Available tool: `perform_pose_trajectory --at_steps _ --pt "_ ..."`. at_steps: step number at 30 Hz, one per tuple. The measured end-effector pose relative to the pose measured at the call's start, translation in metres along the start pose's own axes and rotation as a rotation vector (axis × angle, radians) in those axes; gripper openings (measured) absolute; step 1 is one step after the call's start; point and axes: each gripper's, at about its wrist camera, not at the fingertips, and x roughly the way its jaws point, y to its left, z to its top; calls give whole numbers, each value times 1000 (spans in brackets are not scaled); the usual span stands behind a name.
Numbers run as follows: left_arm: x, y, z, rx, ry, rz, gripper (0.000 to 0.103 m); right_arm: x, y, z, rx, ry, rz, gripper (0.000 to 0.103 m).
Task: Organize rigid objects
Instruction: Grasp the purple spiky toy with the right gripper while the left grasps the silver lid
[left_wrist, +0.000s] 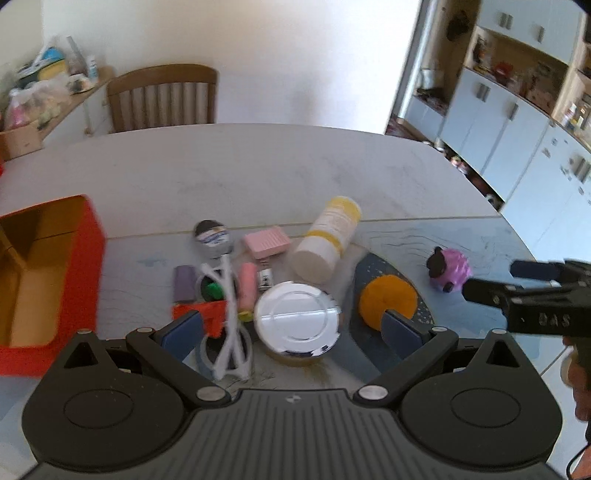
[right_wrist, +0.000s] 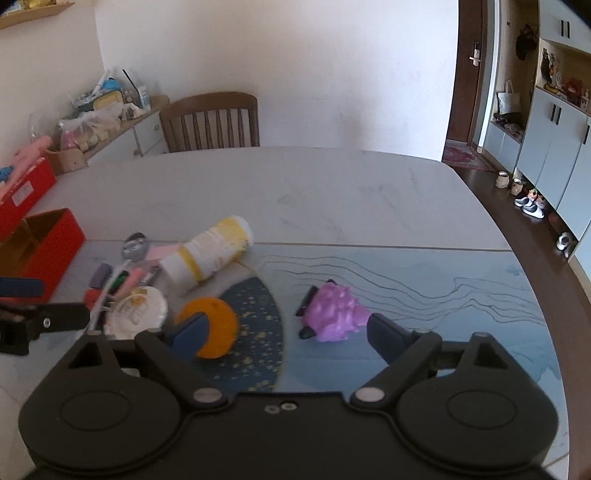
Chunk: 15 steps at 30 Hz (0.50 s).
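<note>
Hovering both tongs spread wide and empty: left tongs (left_wrist: 291, 328) over the silver-lidded tin (left_wrist: 297, 319), right tongs (right_wrist: 284, 330) bracketing the purple toy (right_wrist: 334, 314); we judge the loose clutter on the surface (right_wrist: 332, 192) awaits the open red box (left_wrist: 48, 280) at left

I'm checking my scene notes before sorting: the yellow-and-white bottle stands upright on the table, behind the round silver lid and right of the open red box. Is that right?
Not quite. The yellow-and-white bottle lies on its side, not upright, as the left wrist view shows. The rest holds: it is on the table, behind the round silver lid and right of the open red box.
</note>
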Motion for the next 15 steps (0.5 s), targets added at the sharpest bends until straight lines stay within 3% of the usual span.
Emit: perform_pose_trajectory --at_steps 15 --pt "57 -11 -5 75 58 58 98 61 -27 12 -5 80 -2 78"
